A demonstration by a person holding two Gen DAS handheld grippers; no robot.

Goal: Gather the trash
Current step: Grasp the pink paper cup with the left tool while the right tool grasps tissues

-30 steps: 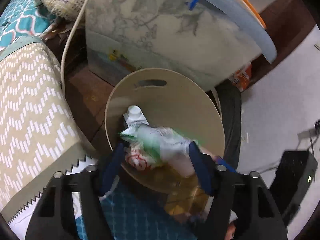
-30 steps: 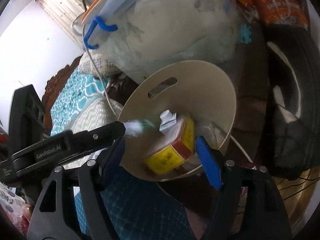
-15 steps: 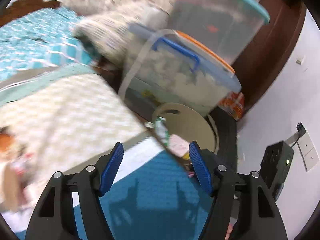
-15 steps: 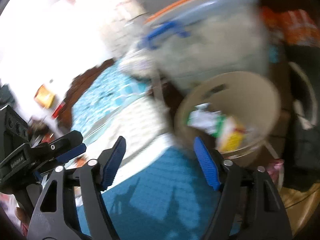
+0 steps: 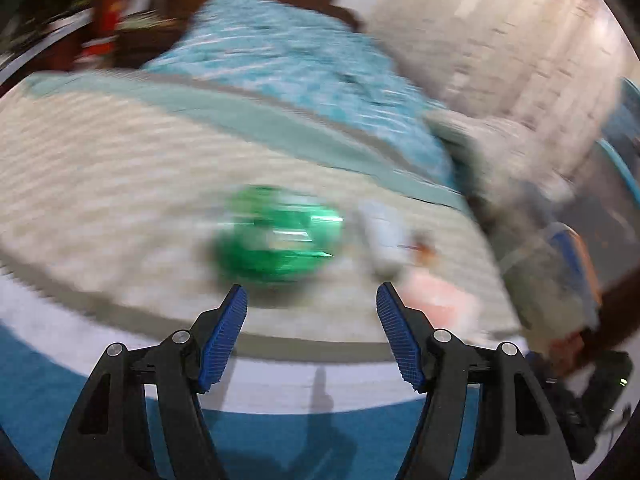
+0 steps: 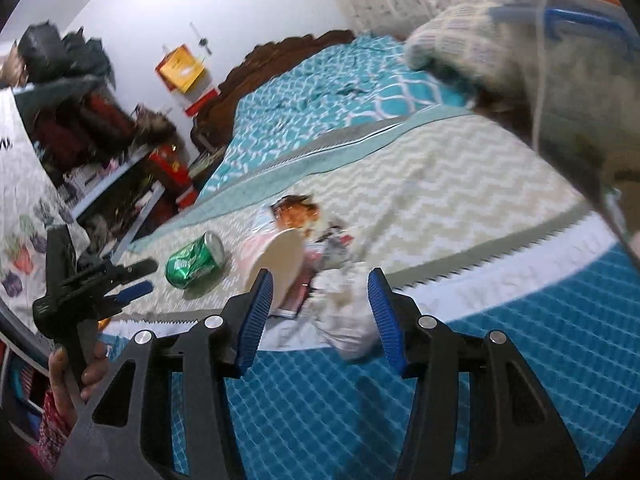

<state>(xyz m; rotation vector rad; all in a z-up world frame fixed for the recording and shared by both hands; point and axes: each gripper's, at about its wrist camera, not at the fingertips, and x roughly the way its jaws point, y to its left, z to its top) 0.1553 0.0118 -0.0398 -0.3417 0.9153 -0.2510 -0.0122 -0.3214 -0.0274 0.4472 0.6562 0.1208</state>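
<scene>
On the far left of my right wrist view I see shelves (image 6: 100, 152) packed with dark bags and red boxes, and below them a hand (image 6: 70, 376) gripping the left tool (image 6: 138, 278), whose blue-padded fingers point toward the bed (image 6: 460, 184). In the left wrist view that left tool (image 5: 312, 300) stands spread with nothing between its pads; the picture is heavily blurred. Just beyond its tips lies the can (image 5: 280, 236), green, on its side on the chevron blanket (image 5: 120, 184).

From the right wrist view the can (image 6: 196, 258) rests near the blanket's near left edge, close to the left tool's fingertips but apart from them. Just right of it a cup (image 6: 276, 260), pink with a pale round bottom facing me, lies tipped over. Behind the cup sits an orange wrapper (image 6: 298, 210), and to its right some small flat packets (image 6: 336, 236). A crumpled white paper (image 6: 344, 312) lies at the blanket's near edge, over the blue quilt (image 6: 500, 344).

My right tool (image 6: 320, 306) is closing, its jaws still apart. The paper shows between the pads, and the left pad overlaps the cup's rim in view; I cannot tell whether either pad touches anything.

At far right a pillow (image 6: 452, 36) and a clear bin (image 6: 580, 64) with a blue handle stand by the bed.
</scene>
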